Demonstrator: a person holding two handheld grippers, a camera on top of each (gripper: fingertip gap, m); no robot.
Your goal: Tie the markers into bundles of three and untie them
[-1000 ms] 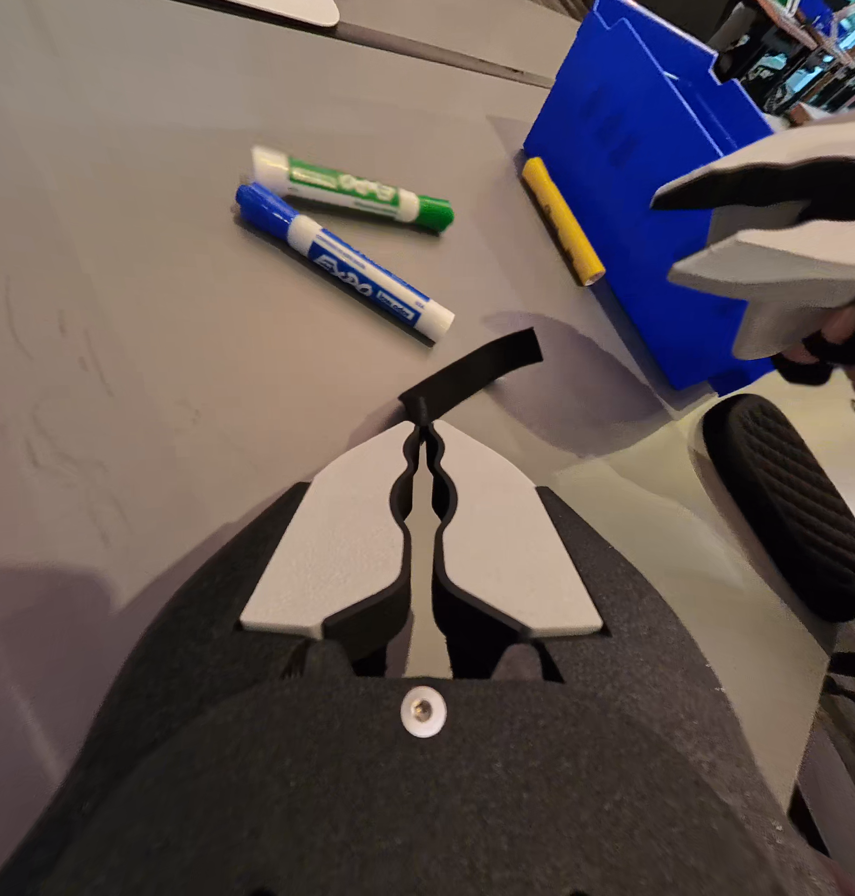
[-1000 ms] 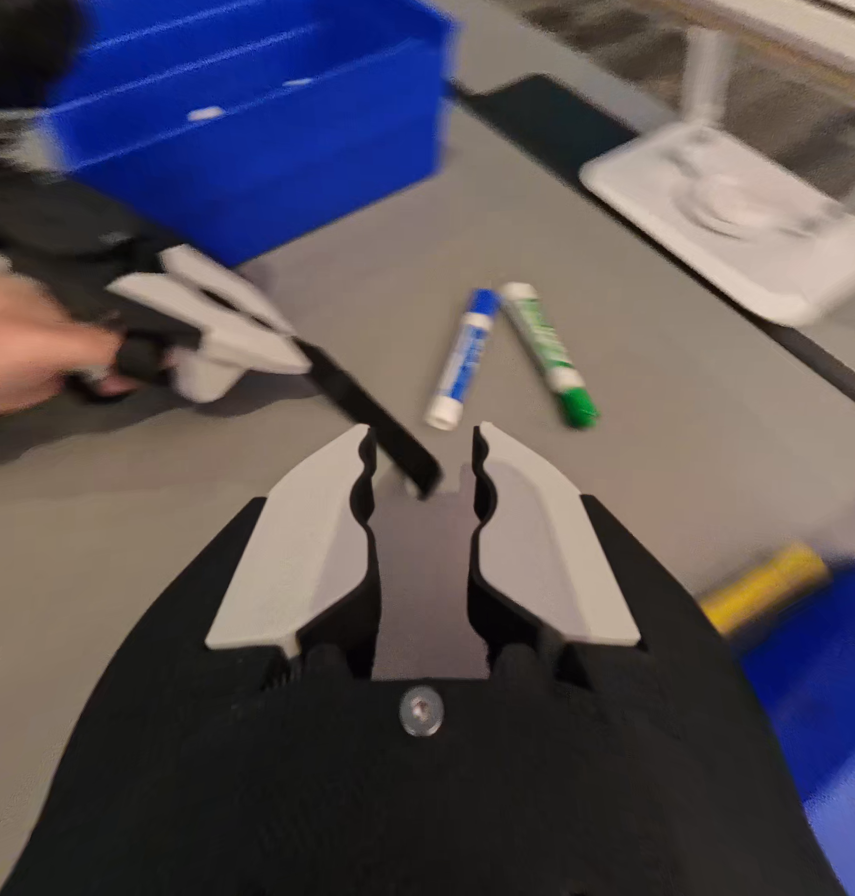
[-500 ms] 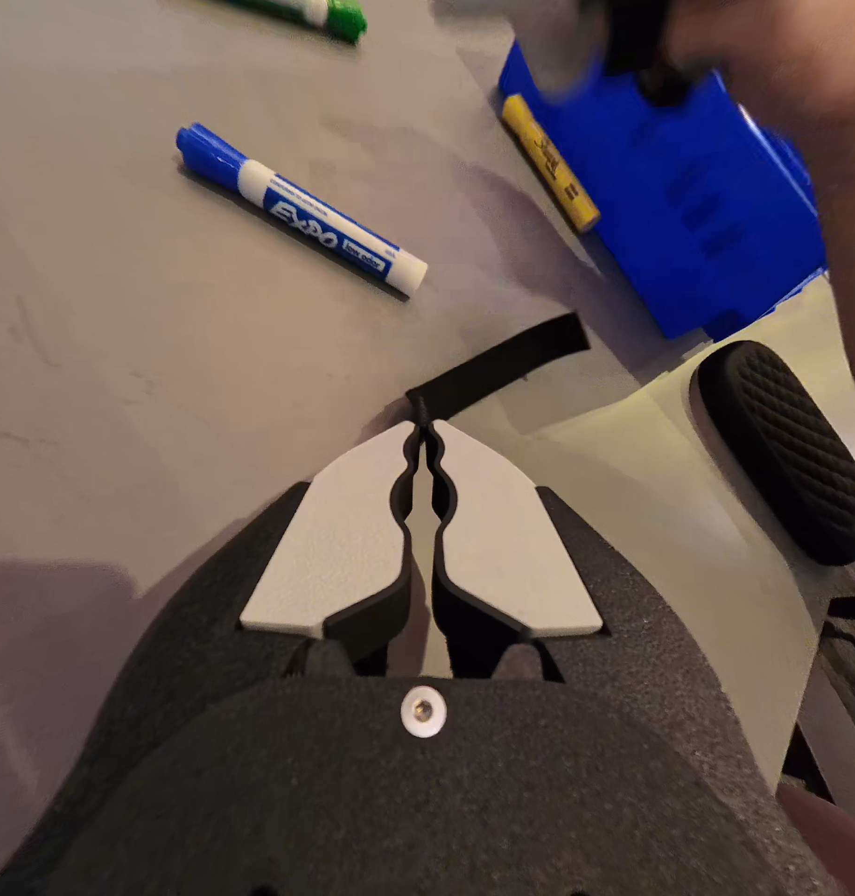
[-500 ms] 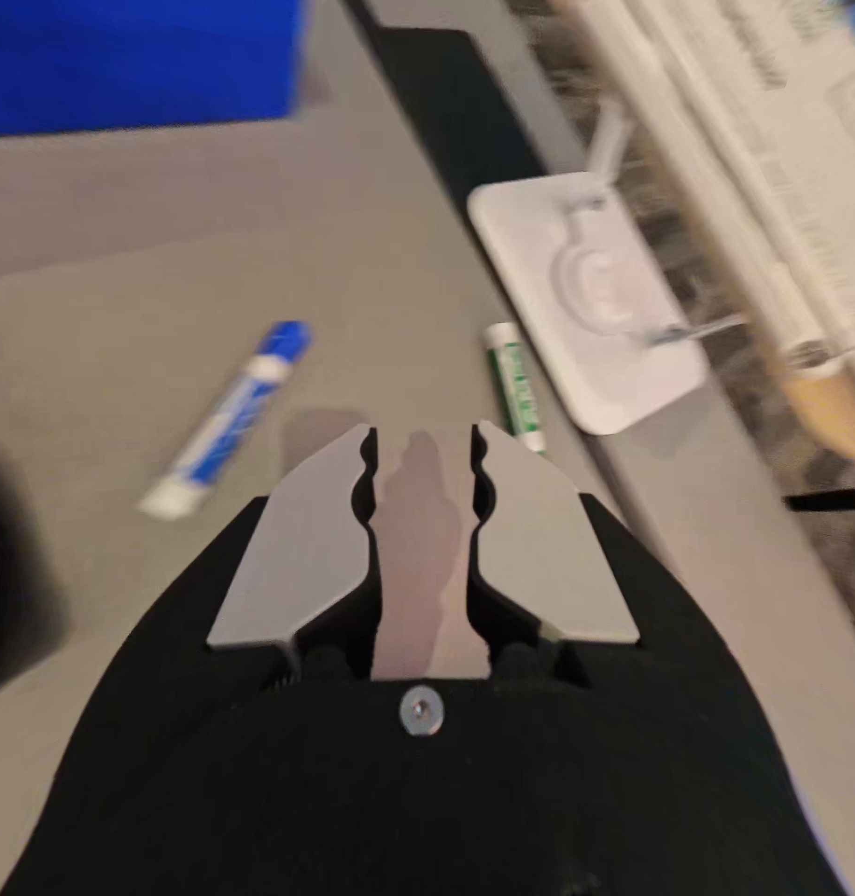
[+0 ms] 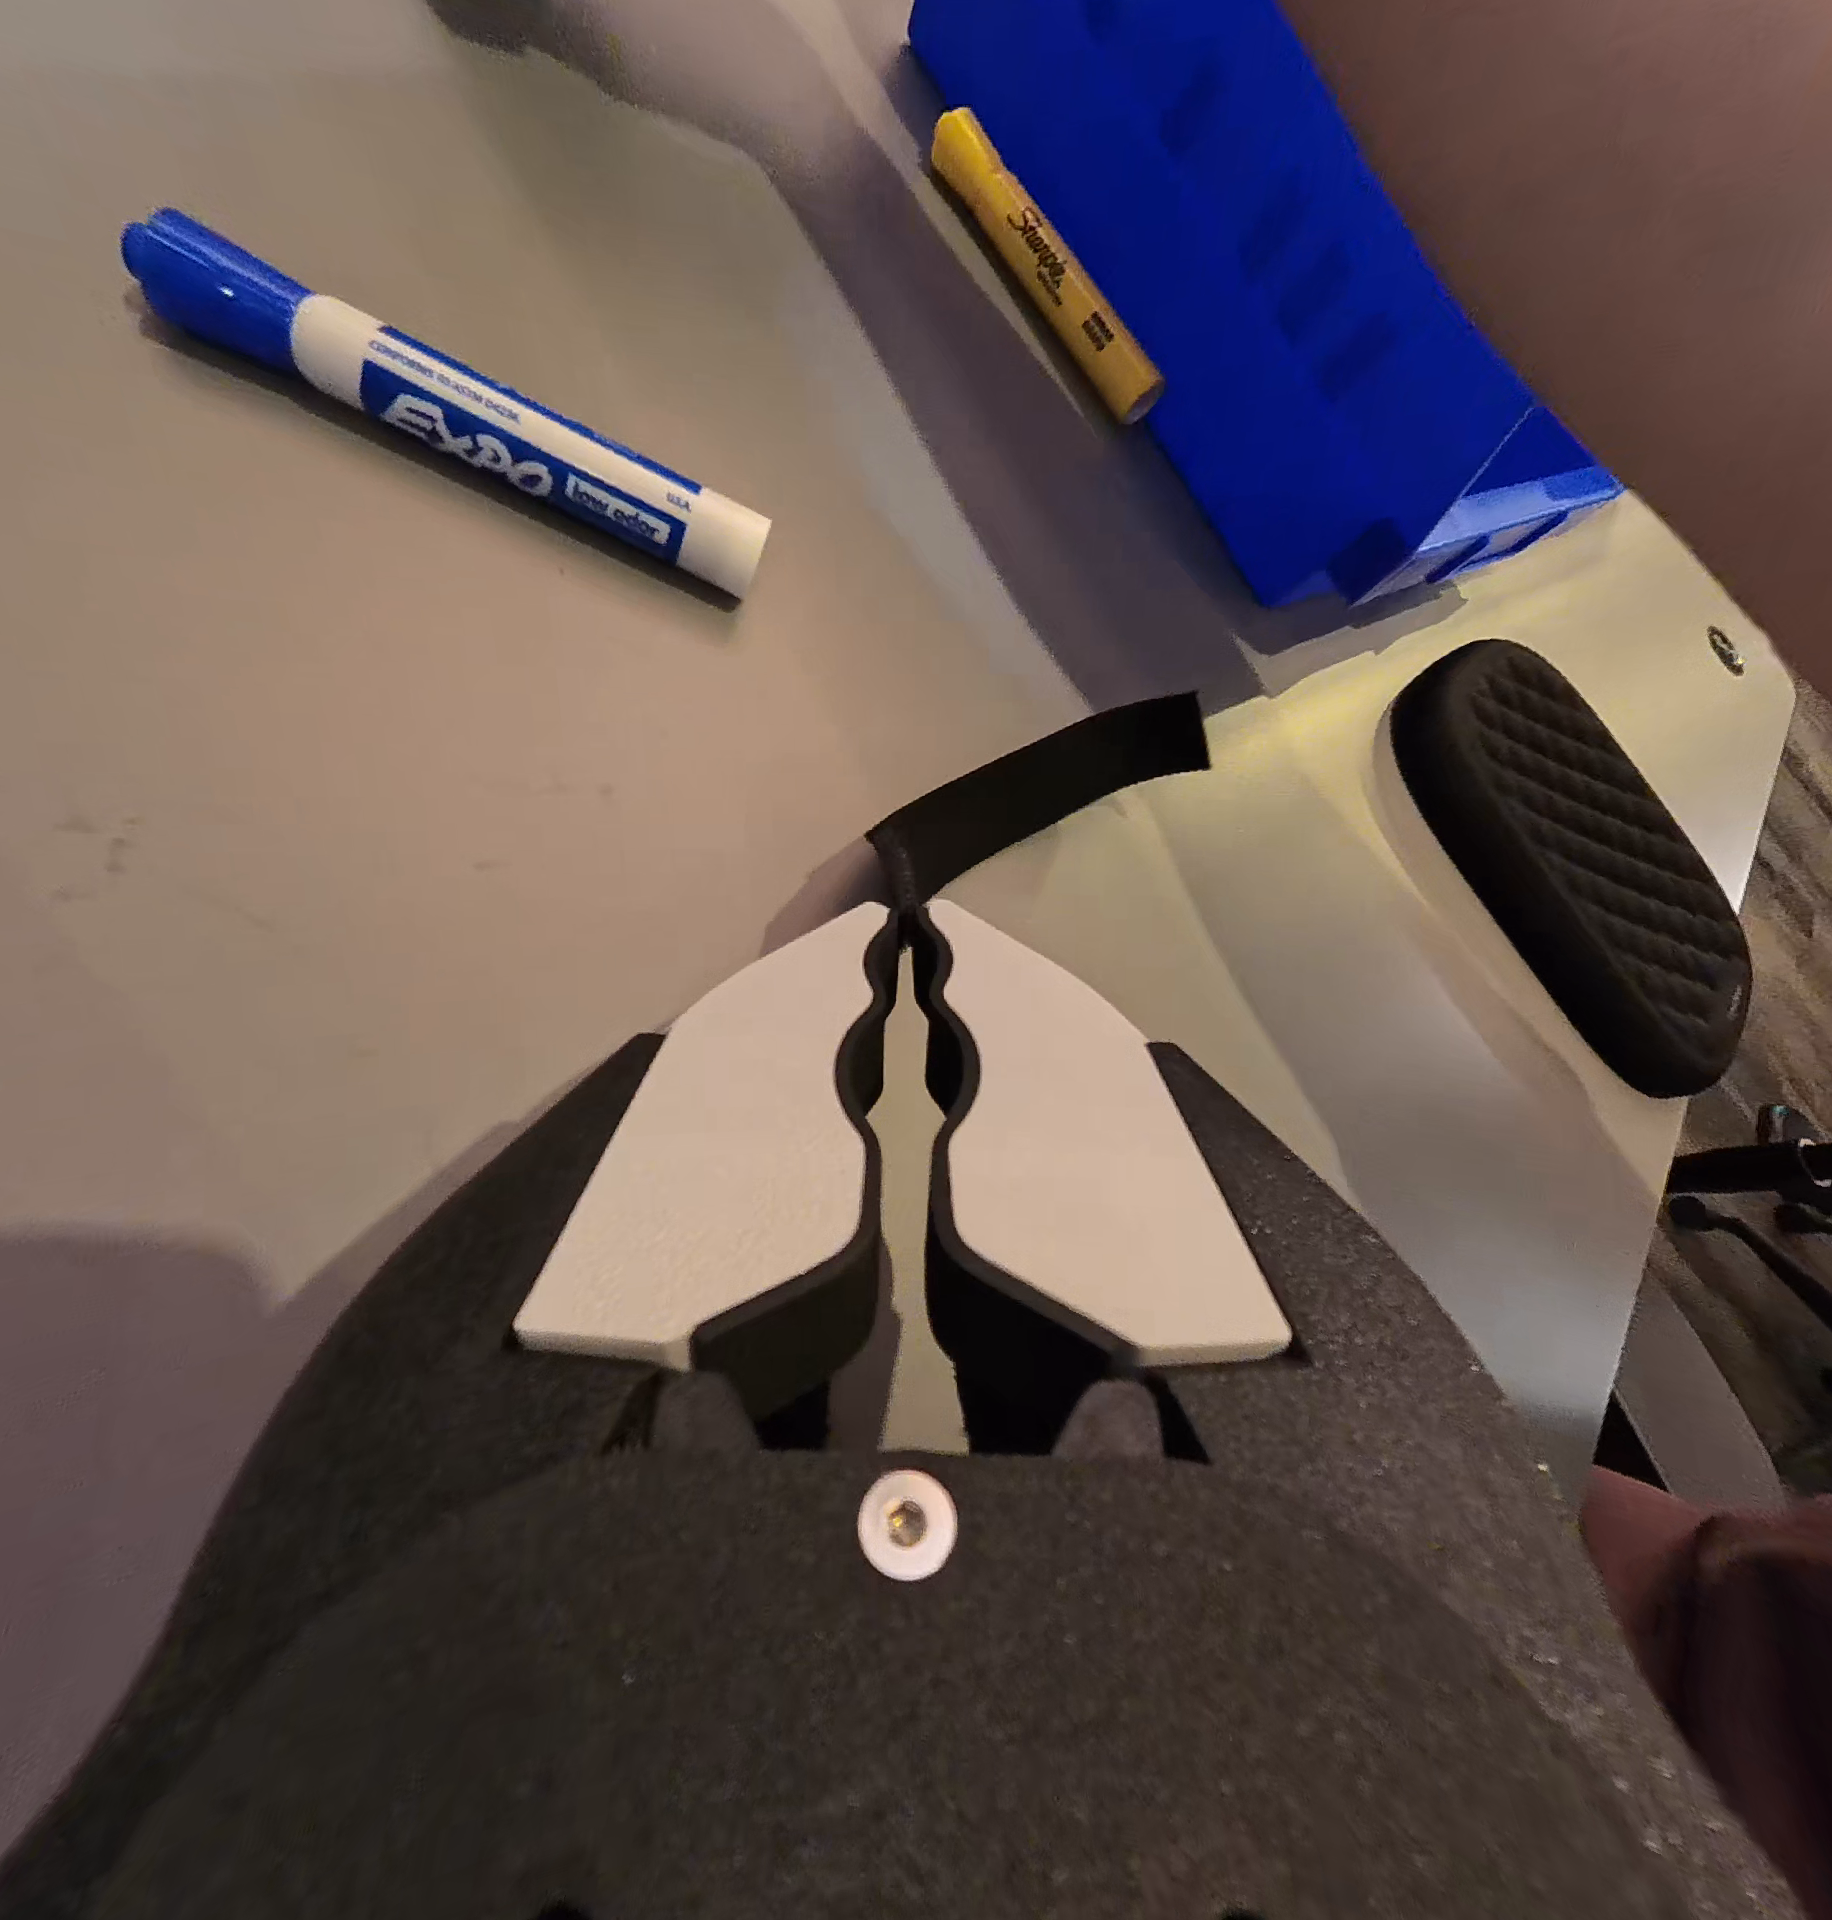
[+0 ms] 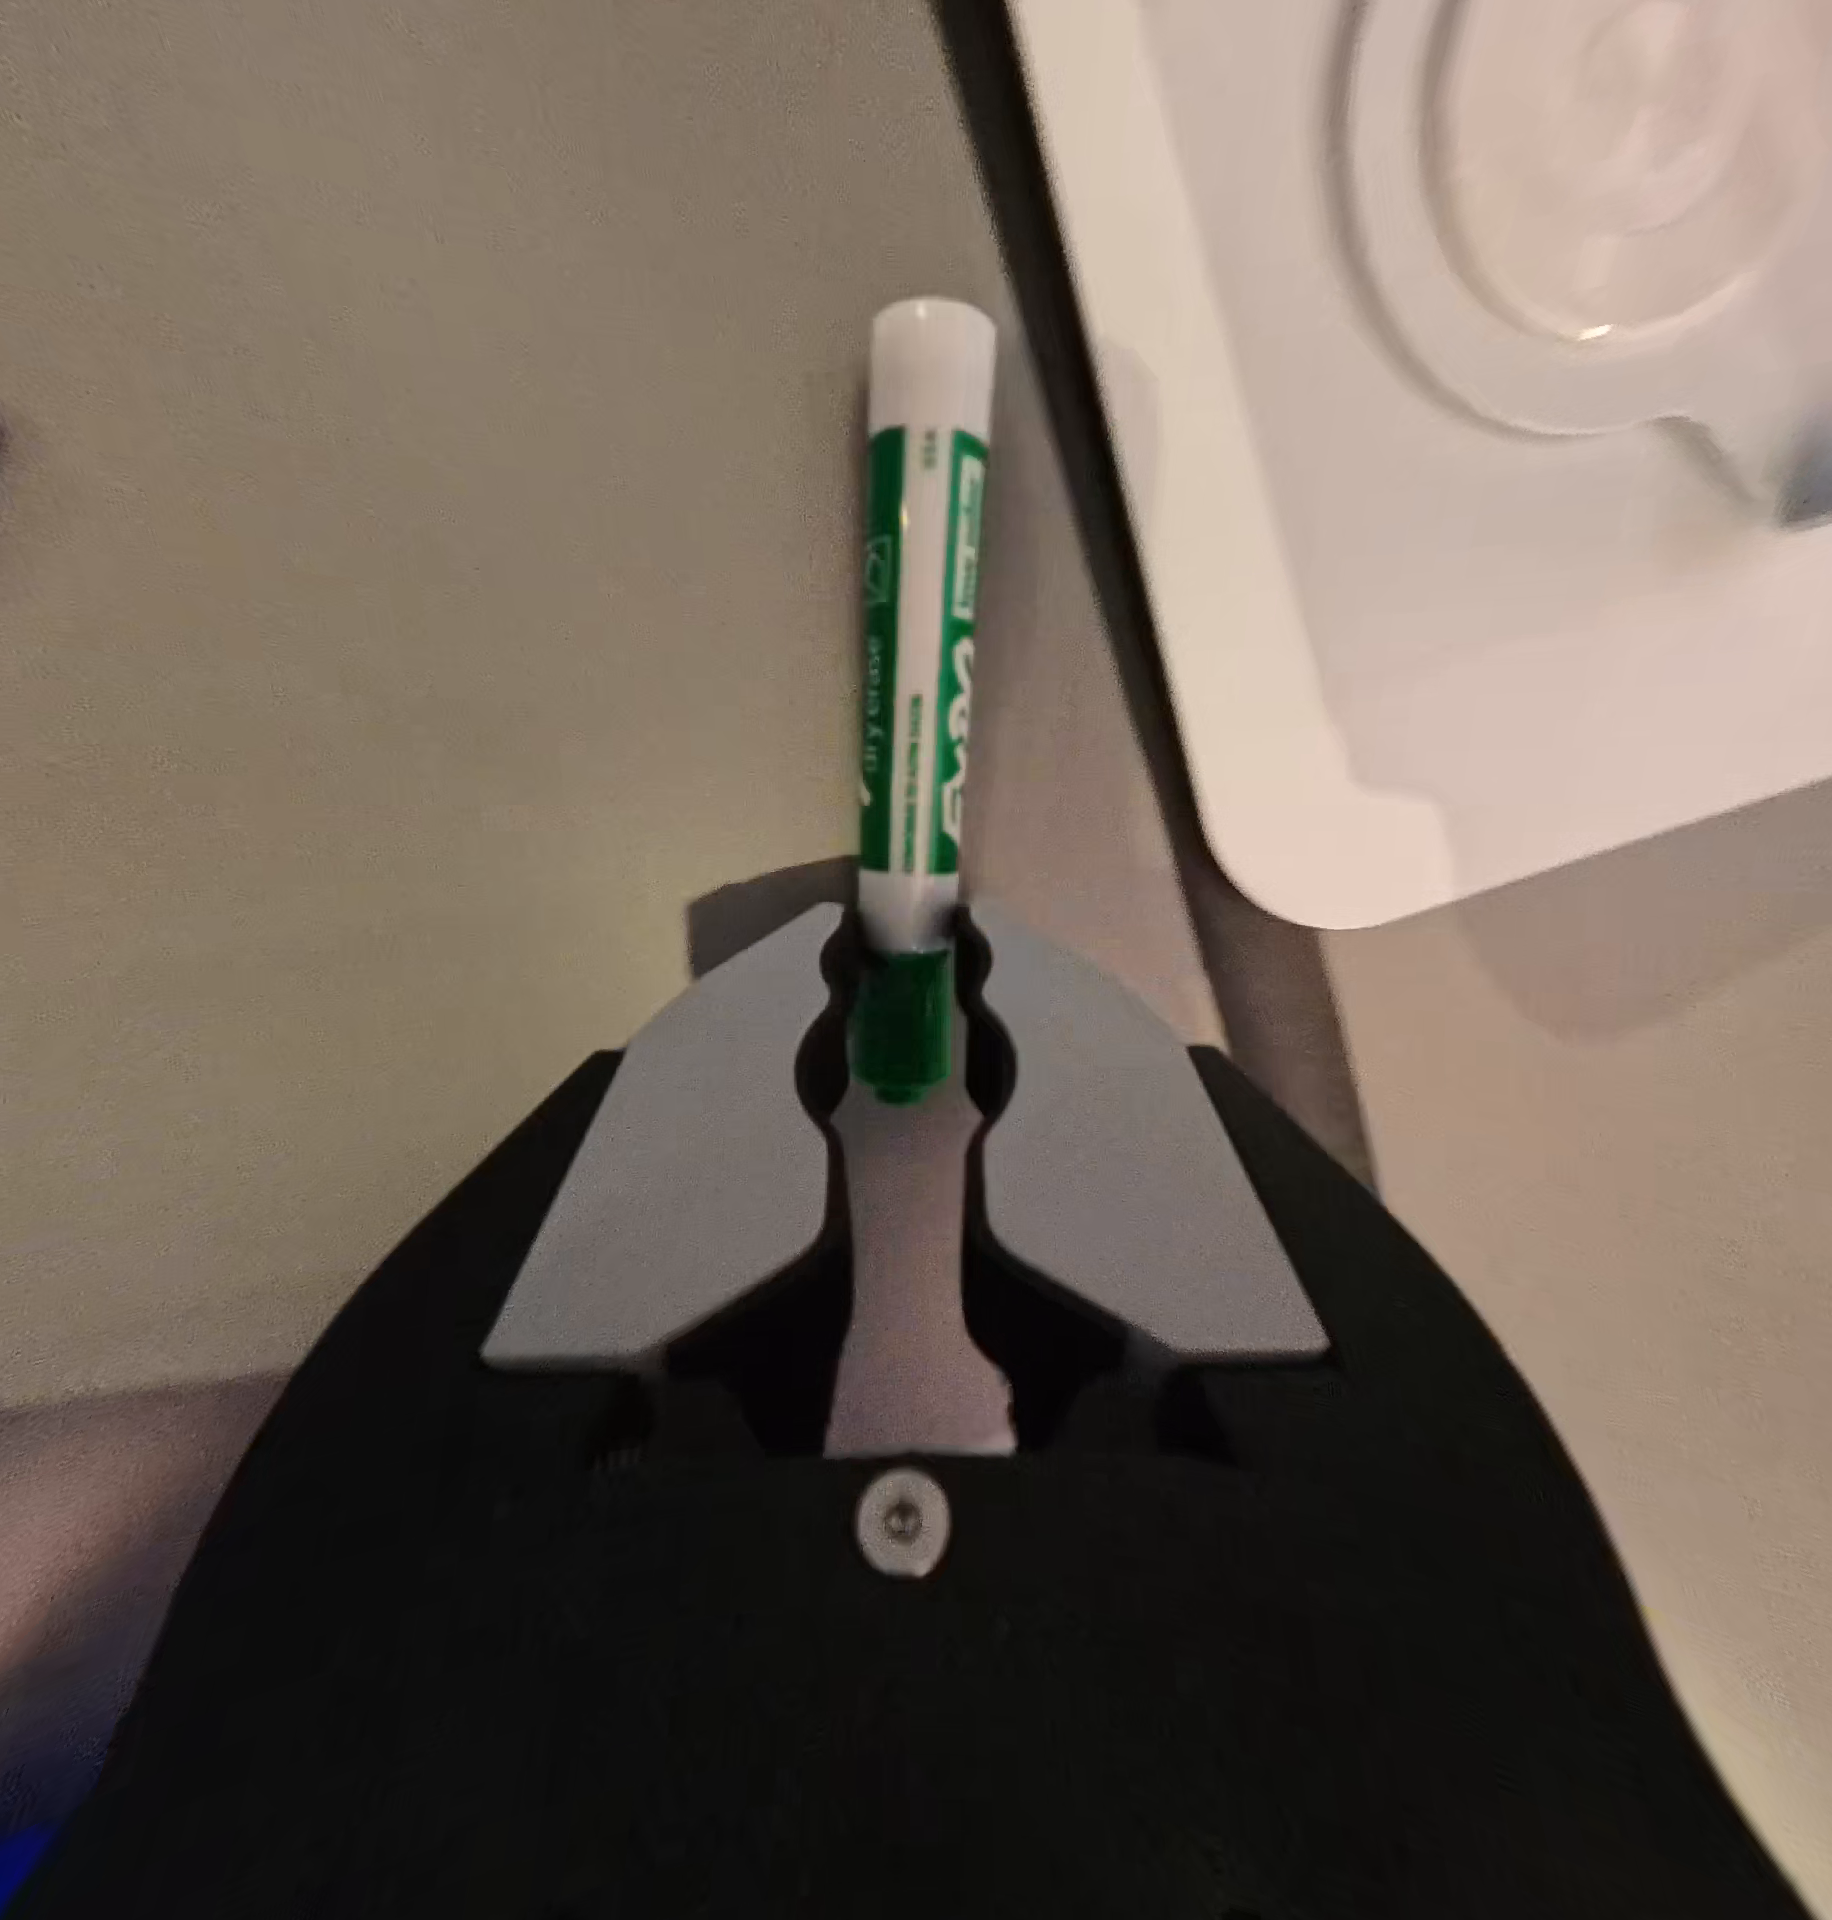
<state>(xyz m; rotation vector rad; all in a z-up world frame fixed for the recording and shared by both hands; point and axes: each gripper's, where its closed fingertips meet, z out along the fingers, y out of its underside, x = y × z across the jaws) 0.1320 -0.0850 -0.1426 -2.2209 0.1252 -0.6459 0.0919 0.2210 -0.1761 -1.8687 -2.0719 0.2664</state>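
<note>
Markers lie scattered on our grey table (image 5: 392, 935): the blue marker (image 5: 444, 400) rests flat out ahead of our left gripper (image 5: 904, 920), and the yellow marker (image 5: 1047, 265) lies against the blue bin (image 5: 1307, 312). Our left gripper is pinched tight on one end of the black strap (image 5: 1047, 784), which curls up over the tabletop. Our right gripper (image 6: 896, 935) clamps the green marker (image 6: 917, 644) at its cap end, beside a white tray (image 6: 1463, 520). A black textured pad (image 5: 1566, 883) sits by the table edge, dark wood-look flooring beyond.
</note>
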